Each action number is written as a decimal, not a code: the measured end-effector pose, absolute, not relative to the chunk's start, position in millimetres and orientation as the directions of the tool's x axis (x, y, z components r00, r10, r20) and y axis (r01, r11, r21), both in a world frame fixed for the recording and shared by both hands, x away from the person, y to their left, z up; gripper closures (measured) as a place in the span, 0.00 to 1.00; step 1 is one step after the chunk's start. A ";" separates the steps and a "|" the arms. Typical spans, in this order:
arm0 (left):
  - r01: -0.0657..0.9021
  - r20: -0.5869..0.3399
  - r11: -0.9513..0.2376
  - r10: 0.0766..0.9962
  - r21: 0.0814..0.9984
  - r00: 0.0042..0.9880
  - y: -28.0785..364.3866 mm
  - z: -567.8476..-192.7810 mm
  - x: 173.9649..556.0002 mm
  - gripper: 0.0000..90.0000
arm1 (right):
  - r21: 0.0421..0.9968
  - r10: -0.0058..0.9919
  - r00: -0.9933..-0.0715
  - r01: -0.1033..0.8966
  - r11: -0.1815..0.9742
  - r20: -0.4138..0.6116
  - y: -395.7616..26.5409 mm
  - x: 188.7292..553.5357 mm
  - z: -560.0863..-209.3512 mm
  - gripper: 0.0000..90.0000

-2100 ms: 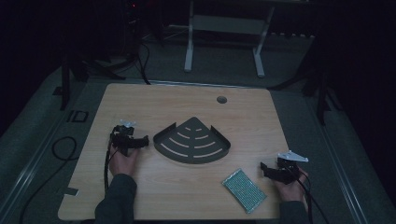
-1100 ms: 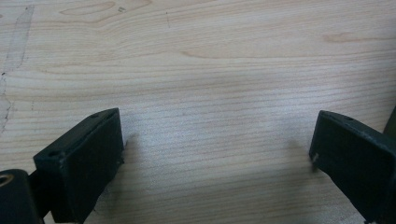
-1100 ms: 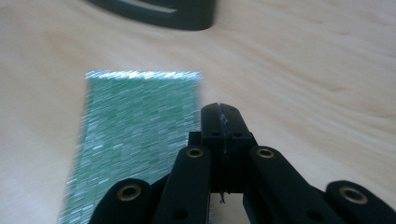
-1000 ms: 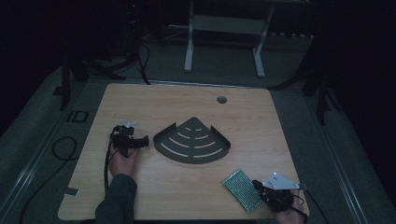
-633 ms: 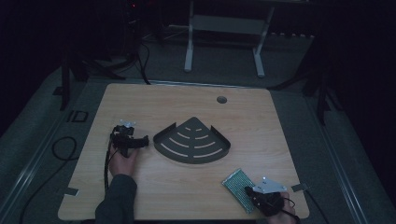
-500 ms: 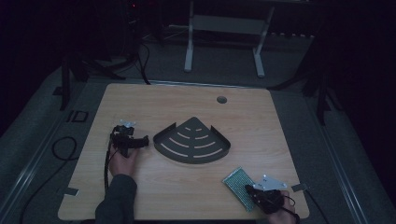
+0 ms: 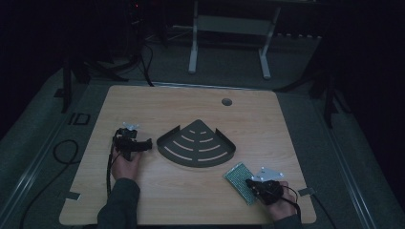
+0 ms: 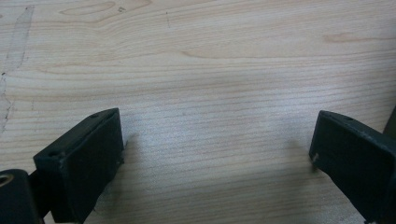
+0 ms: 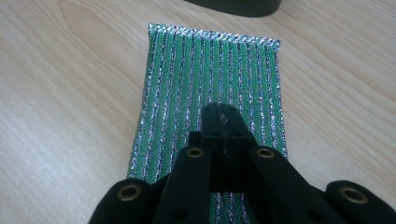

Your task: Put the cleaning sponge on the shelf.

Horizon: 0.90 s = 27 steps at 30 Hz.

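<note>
Where the right gripper view looks along its own jaws, the green scouring cloth [image 9: 205, 79] lies flat on the bench [image 9: 65, 93], a rectangle of green stripes shot through with silver thread, its far edge a glittering woven band. The right hand-held gripper [image 9: 222, 114] has its jaws pressed together with nothing between them, tips low over the middle of the cloth; whether they touch it I cannot tell. A dark curved edge of the tray [image 9: 238, 5] shows at the top of that frame.

From the high view, the cloth [image 7: 237, 177] sits at the lower right of the bench [image 7: 157, 105], just beside the fan-shaped slotted tray [image 7: 197, 145] at centre, with the right hand-held gripper [image 7: 252, 183] at its lower right end. Stripe detail is lost here; the layout is gained. The left hand-held gripper [image 7: 145, 144] sits at centre left, well apart from the cloth.

The left gripper view adds that the left hand-held gripper [image 8: 217, 151] stands wide, bare wood grain between its jaws.
</note>
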<state>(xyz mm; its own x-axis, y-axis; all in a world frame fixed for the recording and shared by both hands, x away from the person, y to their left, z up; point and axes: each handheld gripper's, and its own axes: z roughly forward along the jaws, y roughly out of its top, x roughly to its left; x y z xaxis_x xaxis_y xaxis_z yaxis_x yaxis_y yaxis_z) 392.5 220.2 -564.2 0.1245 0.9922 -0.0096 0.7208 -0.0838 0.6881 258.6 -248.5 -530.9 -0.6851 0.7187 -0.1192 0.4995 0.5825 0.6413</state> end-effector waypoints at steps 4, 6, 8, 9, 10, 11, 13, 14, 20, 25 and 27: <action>0.721 -0.009 -0.084 0.992 0.688 0.125 220.2 -564.2 392.5 0.04 | 0.620 0.695 -0.706 0.487 0.615 -0.135 -245.8 266.6 -528.9 1.00; 0.721 -0.009 -0.084 0.992 0.688 0.125 220.2 -564.2 392.5 0.04 | 0.610 0.682 -0.717 0.480 0.631 -0.142 -245.2 269.0 -528.0 1.00; 0.721 -0.009 -0.084 0.992 0.688 0.125 220.2 -564.2 392.5 0.04 | 0.606 0.678 -0.721 0.479 0.636 -0.142 -245.1 270.0 -527.3 0.99; 0.721 -0.009 -0.084 0.992 0.688 0.125 220.2 -564.2 392.5 0.04 | 0.605 0.674 -0.727 0.480 0.635 -0.132 -245.6 272.1 -525.0 0.93; 0.721 -0.009 -0.084 0.992 0.688 0.125 220.2 -564.2 392.6 0.04 | 0.601 0.676 -0.725 0.483 0.636 -0.131 -245.9 272.7 -523.5 0.91; 0.721 -0.009 -0.084 0.992 0.688 0.125 220.2 -564.2 392.6 0.04 | 0.605 0.674 -0.726 0.479 0.636 -0.135 -246.7 274.3 -521.4 0.90; 0.721 -0.009 -0.084 0.992 0.688 0.125 220.2 -564.2 392.6 0.04 | 0.607 0.682 -0.721 0.487 0.628 -0.127 -248.4 277.6 -514.4 0.89; 0.721 -0.009 -0.084 0.992 0.688 0.125 220.2 -564.2 392.6 0.04 | 0.604 0.682 -0.720 0.488 0.630 -0.129 -248.8 279.3 -512.2 0.87; 0.721 -0.009 -0.084 0.992 0.688 0.125 220.2 -564.2 392.6 0.04 | 0.570 0.692 -0.714 0.525 0.632 -0.109 -250.7 295.8 -501.6 0.84; 0.721 -0.010 -0.084 0.992 0.688 0.125 220.2 -564.2 392.5 0.04 | 0.510 0.707 -0.704 0.585 0.630 -0.066 -253.5 315.5 -502.0 0.84; 0.720 -0.010 -0.083 0.992 0.689 0.124 220.0 -564.2 392.6 0.04 | 0.485 0.707 -0.706 0.601 0.635 -0.051 -253.8 320.8 -503.9 0.84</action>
<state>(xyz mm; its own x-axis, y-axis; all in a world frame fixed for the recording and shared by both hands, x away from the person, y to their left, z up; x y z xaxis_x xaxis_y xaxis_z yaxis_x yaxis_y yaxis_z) 392.6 220.0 -564.2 0.1235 0.9923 -0.0096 0.7202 -0.0830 0.6887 320.8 -253.8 -503.9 -0.7057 0.7066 -0.0510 0.6012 0.6354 0.4846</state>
